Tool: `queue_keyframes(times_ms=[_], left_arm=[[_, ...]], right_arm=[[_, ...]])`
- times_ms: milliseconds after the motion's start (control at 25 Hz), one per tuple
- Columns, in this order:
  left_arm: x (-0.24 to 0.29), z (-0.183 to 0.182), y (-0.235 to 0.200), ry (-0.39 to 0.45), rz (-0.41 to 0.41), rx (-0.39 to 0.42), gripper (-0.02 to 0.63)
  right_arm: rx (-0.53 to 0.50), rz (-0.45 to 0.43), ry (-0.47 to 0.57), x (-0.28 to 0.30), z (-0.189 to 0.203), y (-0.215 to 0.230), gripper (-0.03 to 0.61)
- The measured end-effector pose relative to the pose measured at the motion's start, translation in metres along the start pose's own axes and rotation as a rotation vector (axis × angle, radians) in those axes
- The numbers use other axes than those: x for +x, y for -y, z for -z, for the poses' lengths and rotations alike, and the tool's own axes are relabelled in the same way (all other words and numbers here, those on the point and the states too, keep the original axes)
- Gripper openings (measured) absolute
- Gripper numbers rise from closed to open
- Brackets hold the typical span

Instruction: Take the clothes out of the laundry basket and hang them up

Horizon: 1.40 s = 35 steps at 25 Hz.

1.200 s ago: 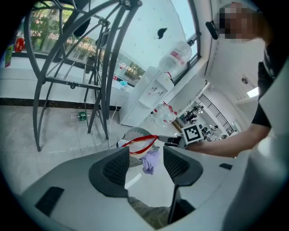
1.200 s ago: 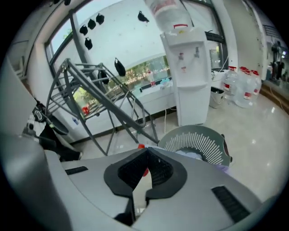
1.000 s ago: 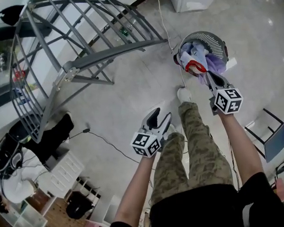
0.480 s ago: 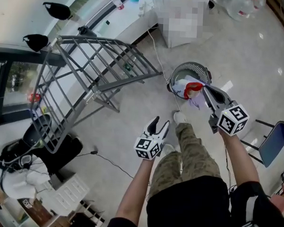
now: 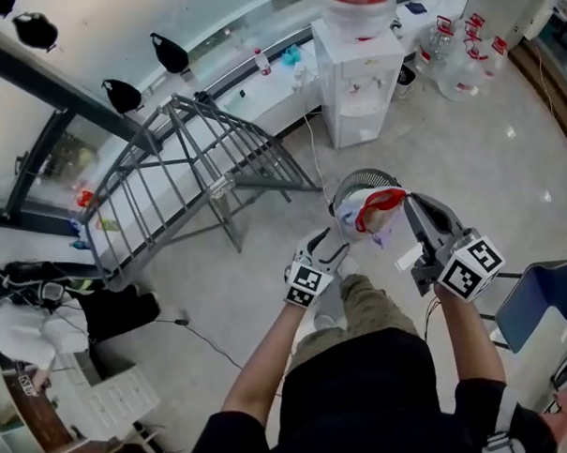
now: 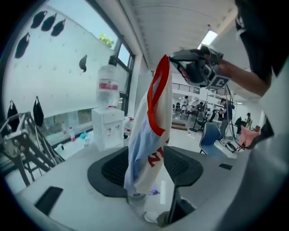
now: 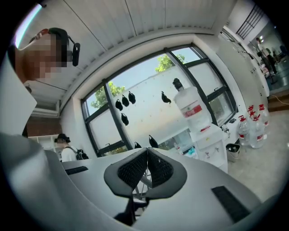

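Nearest to us are our own camouflage trousers (image 5: 366, 304), with both forearms reaching out above them. On the left, the left gripper (image 5: 331, 246) points away from us with its jaws standing wide apart. In the left gripper view the shirt (image 5: 373, 214) hangs in line with the gap between the two pads, and neither pad presses on it. To the right and a little farther out, the right gripper (image 5: 408, 203) has its jaws drawn tight together. It pinches the shirt at the red neckline, so the shirt hangs free in the air from the jaw tips. The shirt is white and pale blue with red lettering on the front. At the near right edge stands a blue chair (image 5: 534, 298). Just beyond the hanging shirt, and partly hidden by it, the round grey laundry basket (image 5: 356, 177) stands on the pale floor. To the left of the basket is the grey drying rack (image 5: 187, 184), with one of its feet reaching close to the basket. Farther off, a white water dispenser (image 5: 358, 93) stands against the far wall with a big bottle on top. Several water bottles (image 5: 457, 64) sit on the floor to its right.
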State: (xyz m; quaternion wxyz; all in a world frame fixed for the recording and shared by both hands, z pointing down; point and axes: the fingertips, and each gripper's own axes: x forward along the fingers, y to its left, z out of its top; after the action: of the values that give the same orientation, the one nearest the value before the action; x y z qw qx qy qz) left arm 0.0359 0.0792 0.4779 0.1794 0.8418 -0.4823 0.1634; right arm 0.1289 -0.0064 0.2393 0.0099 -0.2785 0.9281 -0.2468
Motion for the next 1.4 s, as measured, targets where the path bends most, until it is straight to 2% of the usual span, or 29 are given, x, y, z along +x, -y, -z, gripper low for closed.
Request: queue_keyframes(times_ms=[200, 400, 440, 520, 560, 800, 880, 1080, 1240, 1400], left_arm=[[-0.010, -0.032, 0.013, 0.007, 0.030, 0.088, 0.247], [-0.033, -0.071, 0.034, 0.111, 0.081, 0.189, 0.243], [-0.040, -0.076, 0.037, 0.134, 0.090, 0.200, 0.219], [-0.058, -0.083, 0.039, 0.176, 0.101, 0.210, 0.097], [-0.070, -0.084, 0.040, 0.197, 0.105, 0.206, 0.060], [-0.158, -0.080, 0.040, 0.278, 0.112, 0.139, 0.028], [-0.188, -0.080, 0.029, 0.293, 0.062, 0.122, 0.014], [-0.274, -0.102, -0.011, 0.361, -0.163, 0.108, 0.011], [-0.341, -0.127, -0.035, 0.389, -0.319, 0.144, 0.011], [-0.387, -0.150, -0.054, 0.404, -0.429, 0.185, 0.011]], right_arm=[[-0.105, -0.032, 0.034, -0.024, -0.037, -0.062, 0.002], [-0.172, -0.057, 0.051, -0.049, -0.049, -0.110, 0.002], [-0.182, -0.058, 0.056, -0.055, -0.050, -0.117, 0.001], [-0.194, -0.053, 0.068, -0.064, -0.050, -0.126, 0.001], [-0.195, -0.048, 0.072, -0.069, -0.051, -0.130, 0.002], [-0.172, -0.046, 0.069, -0.088, -0.053, -0.146, 0.002], [-0.169, -0.061, 0.069, -0.086, -0.049, -0.153, 0.002], [-0.132, -0.110, 0.070, -0.070, -0.036, -0.174, 0.002], [-0.114, -0.179, 0.104, -0.047, -0.037, -0.200, 0.002], [-0.121, -0.239, 0.148, -0.016, -0.050, -0.224, 0.002]])
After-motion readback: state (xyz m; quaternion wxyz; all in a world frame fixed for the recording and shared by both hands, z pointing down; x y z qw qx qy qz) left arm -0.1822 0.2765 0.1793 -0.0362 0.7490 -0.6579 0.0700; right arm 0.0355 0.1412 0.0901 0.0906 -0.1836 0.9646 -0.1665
